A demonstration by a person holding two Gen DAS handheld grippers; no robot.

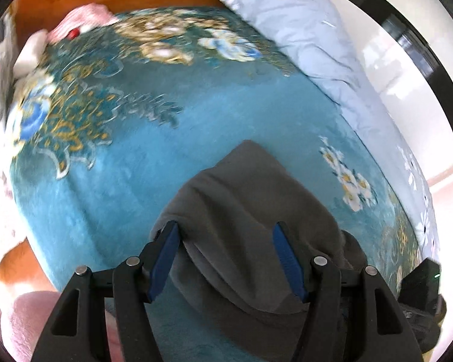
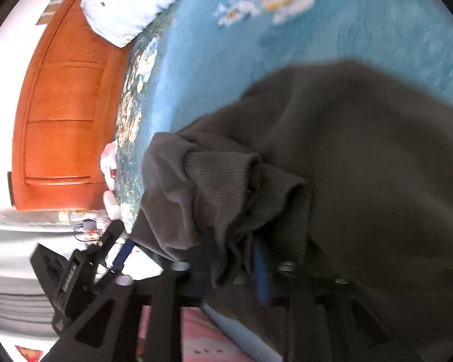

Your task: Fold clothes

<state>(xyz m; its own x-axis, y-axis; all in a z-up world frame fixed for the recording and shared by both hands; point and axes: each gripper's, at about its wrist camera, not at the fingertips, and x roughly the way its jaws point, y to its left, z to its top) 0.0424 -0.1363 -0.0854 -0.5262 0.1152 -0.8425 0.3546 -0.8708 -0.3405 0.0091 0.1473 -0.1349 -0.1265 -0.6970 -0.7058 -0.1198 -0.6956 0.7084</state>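
Note:
A dark grey knitted garment [image 1: 244, 211] lies on the teal flowered bedspread [image 1: 130, 157] near the bed's front edge. My left gripper [image 1: 225, 226] stands open above it, blue pads [image 1: 166, 256] wide apart with cloth lying between them and spreading past the right finger. In the right wrist view the garment [image 2: 362, 157] fills the right half, its ribbed cuff [image 2: 226, 169] bunched just ahead of my right gripper [image 2: 234, 241]. A fold hangs between that gripper's fingers, but the blue pad [image 2: 261, 271] shows bare, so it reads as open. The left gripper [image 2: 75, 259] sits at the lower left of that view.
A light blue flowered pillow [image 1: 305, 30] lies along the bed's right side. An orange wooden headboard [image 2: 60, 105] stands at the far end, with pink striped cloth [image 1: 81, 18] beside it. Pink fabric [image 1: 30, 316] shows at the near left, and a cluttered white surface [image 2: 84, 226] sits beyond the bed.

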